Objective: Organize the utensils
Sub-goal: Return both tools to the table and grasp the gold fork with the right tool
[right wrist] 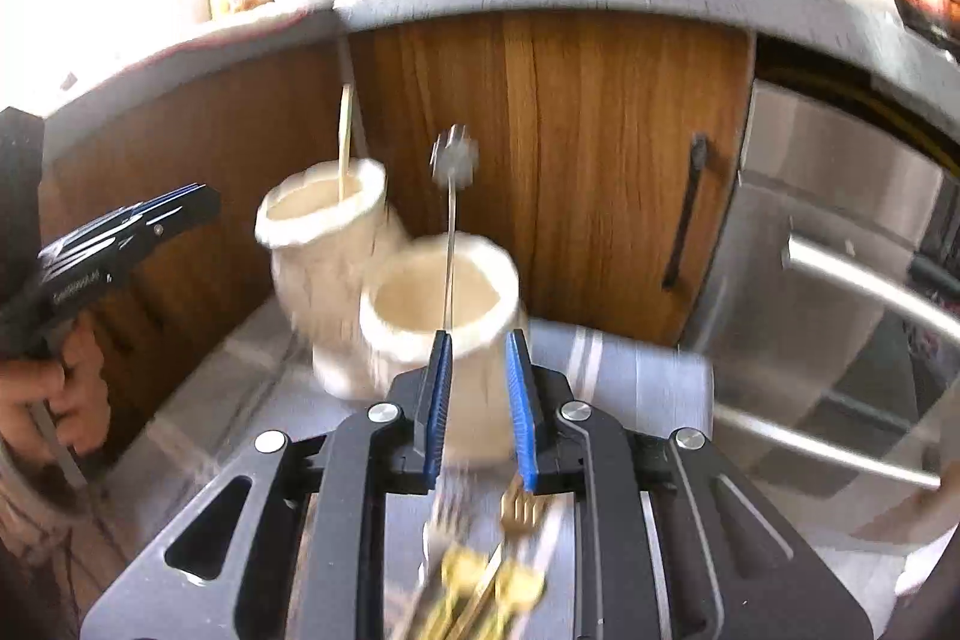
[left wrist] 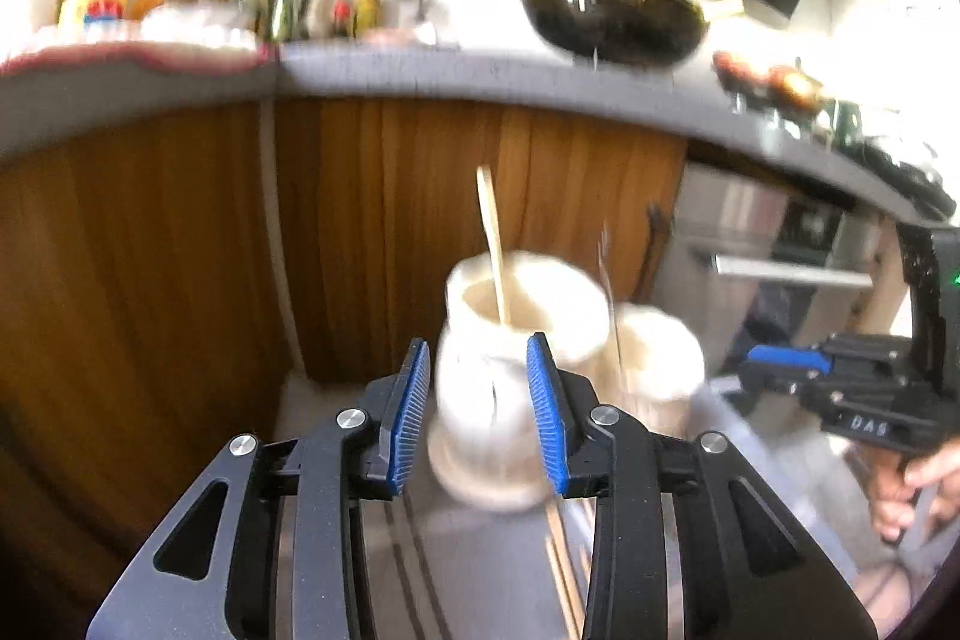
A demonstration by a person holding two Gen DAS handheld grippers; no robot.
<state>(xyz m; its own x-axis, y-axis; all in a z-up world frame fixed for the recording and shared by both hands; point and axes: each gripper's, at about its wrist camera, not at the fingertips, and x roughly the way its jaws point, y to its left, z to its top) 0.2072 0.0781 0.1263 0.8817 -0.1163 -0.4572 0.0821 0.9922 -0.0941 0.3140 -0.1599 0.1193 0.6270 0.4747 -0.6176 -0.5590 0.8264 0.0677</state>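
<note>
Two cream ceramic holders stand side by side on a striped cloth. The far holder [left wrist: 516,340] [right wrist: 327,244] has a wooden chopstick [left wrist: 493,244] [right wrist: 345,142] standing in it. The near holder [right wrist: 441,316] [left wrist: 657,370] has a thin metal utensil [right wrist: 451,232] with a flower-shaped end standing in it. My left gripper [left wrist: 480,412] is open, with the far holder between its blue pads. My right gripper [right wrist: 477,406] is open and empty just before the near holder. Gold forks [right wrist: 516,514] lie on the cloth beneath it. Wooden chopsticks [left wrist: 564,562] lie beneath my left gripper.
A wooden cabinet front [left wrist: 420,196] rises just behind the holders. A grey counter [left wrist: 420,70] above carries a black wok [left wrist: 612,16] and several bottles. A steel oven door [right wrist: 840,280] with handles is to the right.
</note>
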